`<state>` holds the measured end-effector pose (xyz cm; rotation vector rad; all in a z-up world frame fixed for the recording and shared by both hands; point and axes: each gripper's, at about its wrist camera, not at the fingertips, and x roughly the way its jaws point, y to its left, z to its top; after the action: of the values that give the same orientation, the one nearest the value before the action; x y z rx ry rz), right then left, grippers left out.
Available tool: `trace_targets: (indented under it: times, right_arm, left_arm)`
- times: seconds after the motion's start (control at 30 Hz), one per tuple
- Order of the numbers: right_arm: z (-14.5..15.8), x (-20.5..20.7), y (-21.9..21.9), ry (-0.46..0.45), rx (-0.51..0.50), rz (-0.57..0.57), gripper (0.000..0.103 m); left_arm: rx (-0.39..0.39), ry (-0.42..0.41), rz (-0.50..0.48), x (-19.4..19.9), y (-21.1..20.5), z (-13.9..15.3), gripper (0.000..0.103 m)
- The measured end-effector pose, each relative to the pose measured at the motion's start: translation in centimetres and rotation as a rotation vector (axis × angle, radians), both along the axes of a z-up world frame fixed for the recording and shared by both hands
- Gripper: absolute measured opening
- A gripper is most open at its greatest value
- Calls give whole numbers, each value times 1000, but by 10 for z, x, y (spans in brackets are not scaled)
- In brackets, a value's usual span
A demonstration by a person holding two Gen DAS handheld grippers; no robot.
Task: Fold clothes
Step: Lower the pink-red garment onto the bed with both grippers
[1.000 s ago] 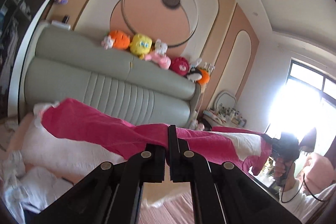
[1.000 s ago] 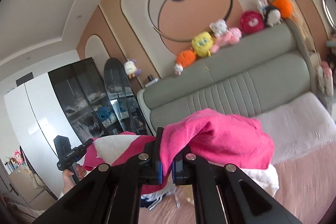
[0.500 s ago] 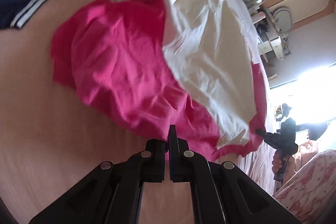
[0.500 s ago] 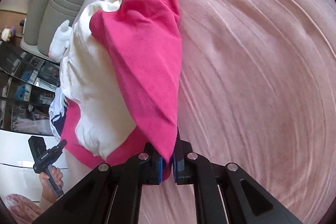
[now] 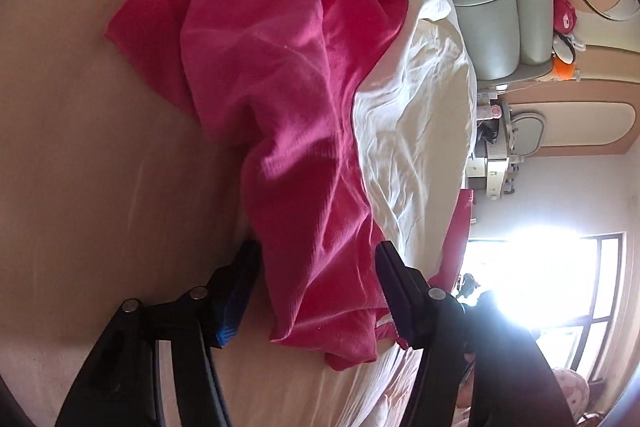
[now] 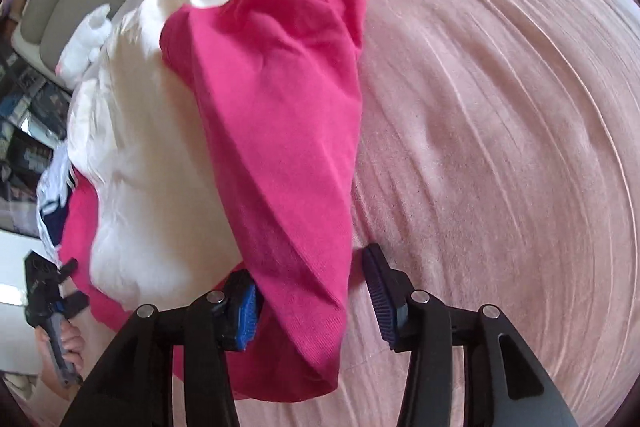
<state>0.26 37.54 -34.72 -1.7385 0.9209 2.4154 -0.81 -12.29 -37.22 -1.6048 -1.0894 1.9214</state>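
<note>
Pink garment (image 5: 288,115) between opening left tool (image 5: 316,291)

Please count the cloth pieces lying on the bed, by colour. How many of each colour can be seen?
Pink and white: 1, the garment lying between the opening jaws of the left gripper and the right gripper.
White and navy: 1, the striped garment at the far edge.
Total: 2

My two grippers, left (image 5: 316,291) and right (image 6: 308,297), share one build: black angular linkage arms studded with round silver screws behind each finger, and ribbed blue pads (image 6: 245,315) on the fingers' inner faces, the right's outer pad looking darker, almost purple.
</note>
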Motion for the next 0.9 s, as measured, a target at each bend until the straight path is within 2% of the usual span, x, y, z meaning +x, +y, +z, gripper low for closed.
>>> trace_targets:
  times: [0.03,0.07,0.1,0.13,0.17,0.23,0.3,0.37,0.4,0.43,0.47,0.5,0.53,0.57,0.6,0.63,0.7,0.77,0.8,0.83,0.9]
  right_arm:
    - [-1,4,4,12,-64,-16,43]
    - [-7,6,8,19,-161,-23,23]
    - [-13,8,12,21,-284,-38,9]
    - [-18,9,14,29,-384,-57,4]
    - [-17,8,17,50,-411,-73,4]
    - [-5,6,24,126,-465,-103,4]
    - [20,6,34,251,-529,-126,3]
    - [59,8,43,385,-519,-113,3]
    - [76,9,46,421,-473,-109,3]
    - [85,8,47,411,-399,-118,4]
    - [84,6,50,357,-311,-130,5]
    - [69,2,52,292,-249,-126,8]
    - [52,-1,53,219,-201,-124,22]
    - [24,-5,54,114,-207,-133,30]
    - [-6,-7,52,5,-250,-151,30]
    - [-25,-6,49,-19,-321,-174,30]
    - [-20,-2,50,118,-395,-204,30]
    - [-12,-9,40,159,-524,-160,24]
    - [-3,-15,32,182,-565,-118,18]
    - [9,-19,26,216,-606,-80,7]
    - [54,-22,28,384,-686,-46,7]
  left_arm:
    - [-11,30,-2,0,3,2,57]
    - [-34,58,3,0,6,5,52]
    - [-40,67,-3,-2,9,8,25]
    - [-46,77,-8,-5,13,11,10]
    - [-51,86,-14,-7,17,14,4]
    - [-38,133,-22,-10,22,27,4]
    - [24,239,-6,-8,16,56,4]
    - [114,337,-2,-4,7,83,4]
    - [79,337,4,-3,5,87,5]
    - [42,336,9,-2,2,90,5]
    - [11,301,-2,-2,4,81,6]
    - [16,246,-22,-5,6,65,10]
    - [-1,155,-35,-9,11,44,12]
    - [-19,64,-48,-12,17,23,14]
    - [3,8,-24,-14,19,7,14]
    - [27,-46,0,-16,20,-9,14]
    - [114,0,58,-17,20,-10,13]
    - [68,65,33,-21,28,12,4]
    - [44,102,12,-23,33,26,3]
    - [54,155,6,-25,35,46,3]
    - [141,297,21,-27,32,98,3]
